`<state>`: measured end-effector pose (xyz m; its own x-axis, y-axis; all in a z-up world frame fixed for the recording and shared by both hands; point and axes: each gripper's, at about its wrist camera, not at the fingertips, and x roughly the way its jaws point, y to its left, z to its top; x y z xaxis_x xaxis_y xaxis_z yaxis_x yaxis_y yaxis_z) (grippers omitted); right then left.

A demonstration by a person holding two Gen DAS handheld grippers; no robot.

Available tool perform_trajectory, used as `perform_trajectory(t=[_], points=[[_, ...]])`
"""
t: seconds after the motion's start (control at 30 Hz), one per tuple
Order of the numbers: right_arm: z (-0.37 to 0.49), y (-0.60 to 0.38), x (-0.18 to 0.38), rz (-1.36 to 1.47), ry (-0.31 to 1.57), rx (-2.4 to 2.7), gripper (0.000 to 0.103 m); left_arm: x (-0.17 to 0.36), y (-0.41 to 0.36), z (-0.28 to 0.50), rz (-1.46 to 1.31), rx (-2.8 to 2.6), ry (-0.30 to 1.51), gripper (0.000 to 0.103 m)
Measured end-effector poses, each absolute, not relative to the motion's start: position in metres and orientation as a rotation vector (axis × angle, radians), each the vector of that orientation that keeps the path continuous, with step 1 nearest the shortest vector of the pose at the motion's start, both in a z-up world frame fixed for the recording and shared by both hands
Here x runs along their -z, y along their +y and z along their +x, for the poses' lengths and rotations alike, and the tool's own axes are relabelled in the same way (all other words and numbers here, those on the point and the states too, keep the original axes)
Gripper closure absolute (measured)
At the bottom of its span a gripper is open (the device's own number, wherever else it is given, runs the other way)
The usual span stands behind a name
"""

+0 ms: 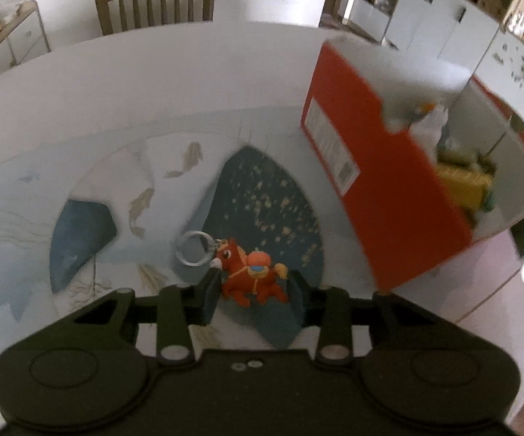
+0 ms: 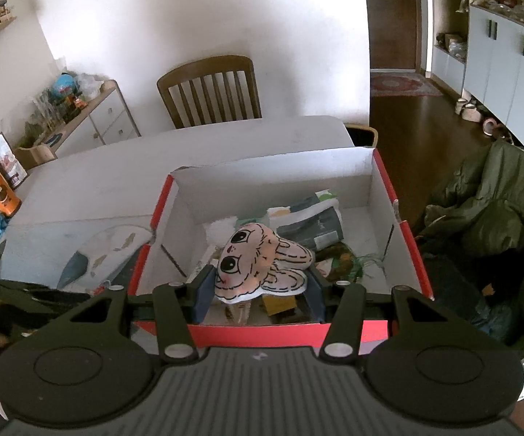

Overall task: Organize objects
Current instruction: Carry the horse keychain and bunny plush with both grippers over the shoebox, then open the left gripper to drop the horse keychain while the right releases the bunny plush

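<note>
My left tongs straddle the horse, not visibly gripping, to lift it; my right tongs hold the bunny over the box for dropping in.

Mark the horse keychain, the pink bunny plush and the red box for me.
horse keychain (image 1: 252, 279): left wrist view, on its orange body.
pink bunny plush (image 2: 252, 254): right wrist view, on its face.
red box (image 2: 412, 250): right wrist view, on its right rim.
</note>
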<state>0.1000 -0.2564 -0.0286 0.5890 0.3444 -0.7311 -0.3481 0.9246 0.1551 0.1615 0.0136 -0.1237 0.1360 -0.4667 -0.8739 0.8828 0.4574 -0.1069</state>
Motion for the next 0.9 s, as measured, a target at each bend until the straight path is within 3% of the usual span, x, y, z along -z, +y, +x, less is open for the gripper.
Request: perform_trajectory(t=[0.47, 0.9], points=[[0.138, -0.288, 0.040, -0.059, 0.857, -0.397, 0.052, 0.012, -0.034, 0.123, 0.390, 1.206, 0.882, 0.065], [0.164, -0.290, 0.062, -0.134, 0.903, -0.410, 0.052, 0.035, -0.135, 0.078, 0.498, 1.267, 0.856, 0.065]])
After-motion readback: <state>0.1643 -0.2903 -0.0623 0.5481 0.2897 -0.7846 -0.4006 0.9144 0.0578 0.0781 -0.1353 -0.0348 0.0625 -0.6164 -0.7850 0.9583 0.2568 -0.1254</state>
